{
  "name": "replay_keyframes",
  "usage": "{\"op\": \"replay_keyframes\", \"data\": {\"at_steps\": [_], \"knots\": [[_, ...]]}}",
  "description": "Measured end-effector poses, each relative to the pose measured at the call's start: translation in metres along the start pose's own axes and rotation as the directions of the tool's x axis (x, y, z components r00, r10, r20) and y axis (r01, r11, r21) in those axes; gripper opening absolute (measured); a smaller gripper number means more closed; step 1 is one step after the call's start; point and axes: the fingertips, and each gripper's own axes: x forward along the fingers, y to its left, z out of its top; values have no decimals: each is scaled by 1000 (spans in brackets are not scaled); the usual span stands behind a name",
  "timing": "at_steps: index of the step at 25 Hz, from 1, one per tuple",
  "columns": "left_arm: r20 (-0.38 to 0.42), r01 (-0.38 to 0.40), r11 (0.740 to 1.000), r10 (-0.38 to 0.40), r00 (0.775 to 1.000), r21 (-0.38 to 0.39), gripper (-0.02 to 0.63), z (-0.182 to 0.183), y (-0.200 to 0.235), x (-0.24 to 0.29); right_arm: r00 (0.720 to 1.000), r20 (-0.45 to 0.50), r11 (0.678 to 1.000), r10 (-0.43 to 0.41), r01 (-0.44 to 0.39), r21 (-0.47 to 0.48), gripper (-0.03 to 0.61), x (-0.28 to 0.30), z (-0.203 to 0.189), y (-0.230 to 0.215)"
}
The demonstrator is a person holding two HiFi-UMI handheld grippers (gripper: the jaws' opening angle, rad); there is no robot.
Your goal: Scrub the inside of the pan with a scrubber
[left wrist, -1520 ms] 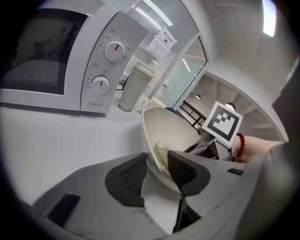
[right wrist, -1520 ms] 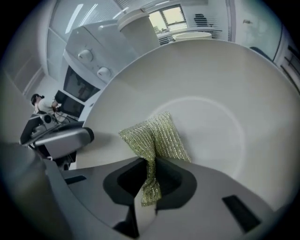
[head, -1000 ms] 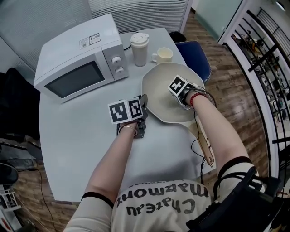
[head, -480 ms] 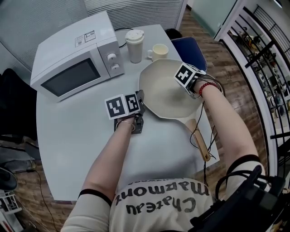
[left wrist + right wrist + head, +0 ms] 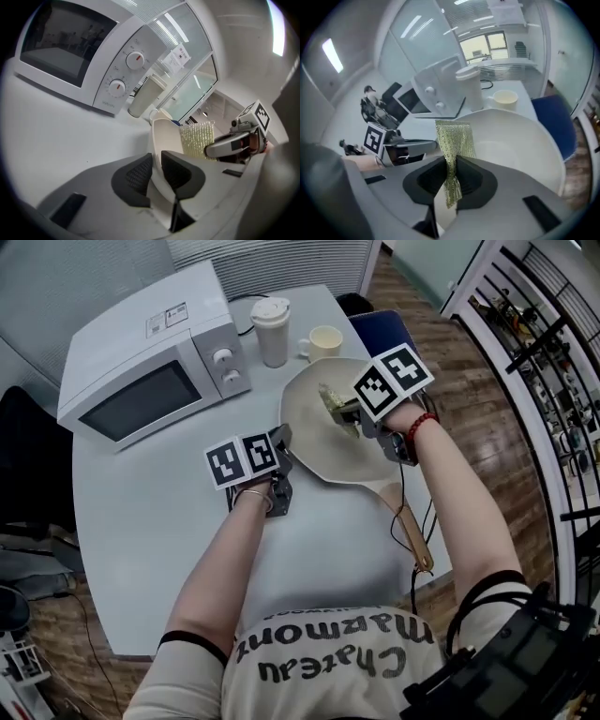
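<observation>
A cream pan (image 5: 323, 451) with a wooden handle (image 5: 412, 532) lies on the white table (image 5: 159, 521). My left gripper (image 5: 281, 448) is at the pan's left rim. In the left gripper view the rim (image 5: 157, 140) runs between the two pads (image 5: 136, 176), and the jaws are closing on it. Over the far half of the pan my right gripper (image 5: 345, 413) is shut on a yellow-green mesh scrubber (image 5: 452, 136). The scrubber sticks up out of the jaws, above the pan's inside (image 5: 511, 145).
A white microwave (image 5: 141, 352) stands at the table's back left. A lidded cup (image 5: 269, 332) and a mug (image 5: 323, 341) stand behind the pan. A blue chair seat (image 5: 380, 329) is past the table's far right edge. A cable (image 5: 411, 568) hangs by the handle.
My right gripper has moved from the pan's right side toward its far half, and the scrubber now shows in its jaws. The left gripper stays at the rim.
</observation>
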Motion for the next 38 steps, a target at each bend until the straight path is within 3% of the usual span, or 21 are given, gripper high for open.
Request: {"op": "replay_keyframes", "data": {"at_steps": [2,5,11,21,25,29,32,38], "knots": [[2,2,1000,-2,1000,-5,74,0,-1,-1,988,-17,986,156,-155,68,55,25,-9,26],[6,6,1000,-6,1000,-16,74,0,-3,-1,948,-46,941,314,-304,149,55,55,-24,51],[20,19,997,-17,1000,-71,69,0,-3,-3,916,-19,893,400,-385,231,55,80,-26,62],[41,9,997,-6,999,-72,71,1,0,-2,916,-193,907,353,-284,312,58,97,-63,38],[47,5,998,-2,999,-68,71,0,0,-3,914,-292,943,282,-209,258,58,95,-82,27],[51,4,998,0,999,-69,71,1,-1,-3,898,-423,989,119,-70,130,57,90,-102,5],[53,4,998,-1,999,-62,71,-2,-2,-9,891,-448,994,68,-21,108,57,86,-113,-2],[47,14,999,-12,999,-43,71,-1,-2,-6,876,-478,988,60,17,155,55,75,-121,-26]]}}
